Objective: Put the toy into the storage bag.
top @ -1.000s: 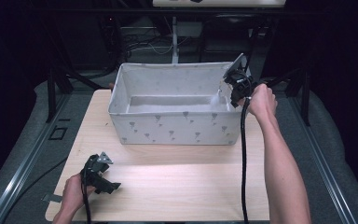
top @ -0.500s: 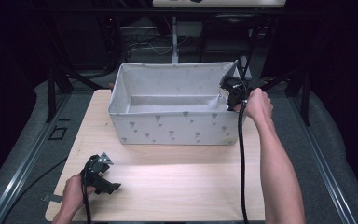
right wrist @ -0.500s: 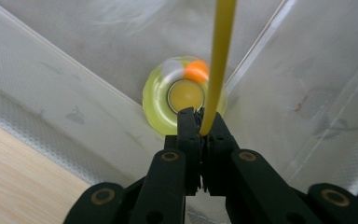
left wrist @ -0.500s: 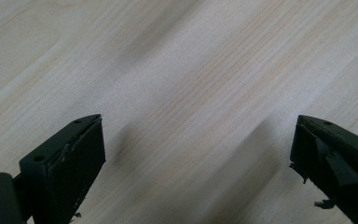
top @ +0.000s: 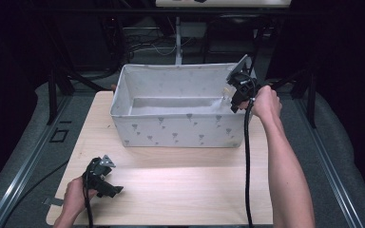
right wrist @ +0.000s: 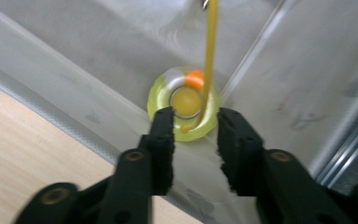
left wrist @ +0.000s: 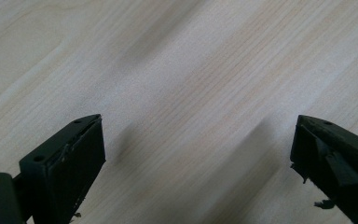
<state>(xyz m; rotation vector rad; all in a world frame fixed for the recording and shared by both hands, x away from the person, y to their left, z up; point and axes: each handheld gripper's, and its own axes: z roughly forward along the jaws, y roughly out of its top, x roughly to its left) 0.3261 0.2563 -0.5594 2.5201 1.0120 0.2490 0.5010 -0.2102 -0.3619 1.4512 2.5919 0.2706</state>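
While the right gripper point(right wrist: 196, 128), its jaws just parted, lets the yellow-green cup point(right wrist: 184, 103) drop beyond its tips into the fabric bin point(top: 180, 128), it should lift away straight; the left gripper point(left wrist: 196, 154) gapes over bare table point(left wrist: 177, 70).

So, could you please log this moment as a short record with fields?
Surface: wooden table
Bin: grey fabric bin, at the table's far side
Right gripper: over the bin's right end, jaws just opening, apart
Object: yellow-green ring toy with an orange strand, blurred, just beyond the jaws, inside the bin
Left gripper: open, over bare table, near corner
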